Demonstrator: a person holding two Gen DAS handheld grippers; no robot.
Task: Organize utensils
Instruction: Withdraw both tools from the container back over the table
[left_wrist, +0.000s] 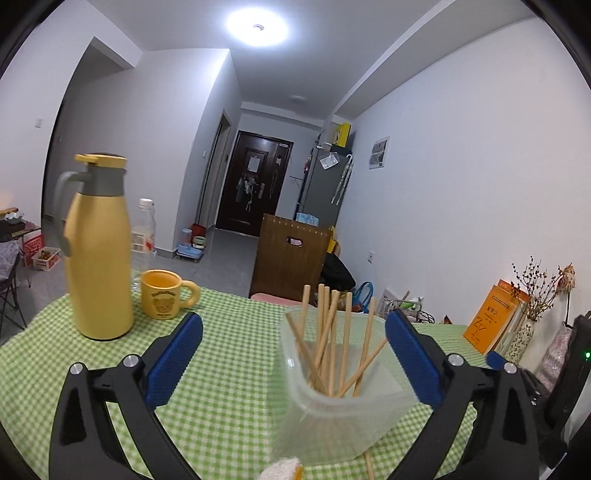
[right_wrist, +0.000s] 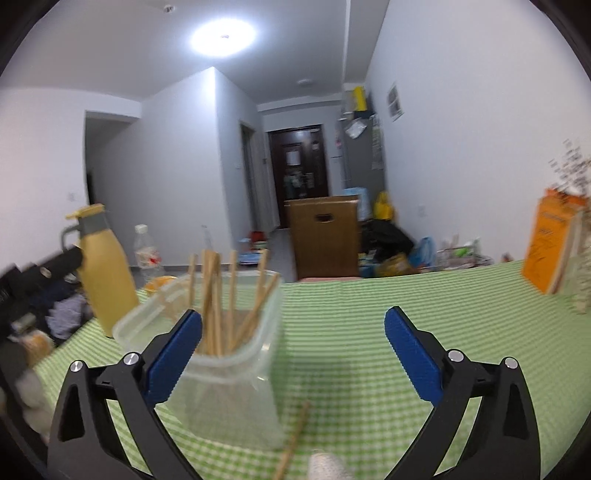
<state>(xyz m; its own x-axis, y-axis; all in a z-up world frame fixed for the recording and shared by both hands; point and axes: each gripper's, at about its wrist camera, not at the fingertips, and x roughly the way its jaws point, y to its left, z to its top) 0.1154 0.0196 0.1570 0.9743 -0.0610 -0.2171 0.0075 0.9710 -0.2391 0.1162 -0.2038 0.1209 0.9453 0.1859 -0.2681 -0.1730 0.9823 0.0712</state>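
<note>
The left hand-held gripper (left_wrist: 293, 336) has two matte black arms shaped like open triangular frames, each with a slot-like cut-out. Each arm carries two round silver screw heads near its upper joint. On the inner face of each arm sits a long blue pad (left_wrist: 175, 360) with a finely ribbed texture, tapering to a blunt tip.

The right hand-held gripper (right_wrist: 293, 334) is built the same: black cut-out arms, paired silver screw heads, and ribbed blue pads (right_wrist: 413, 356) facing each other across the wide gap.
</note>
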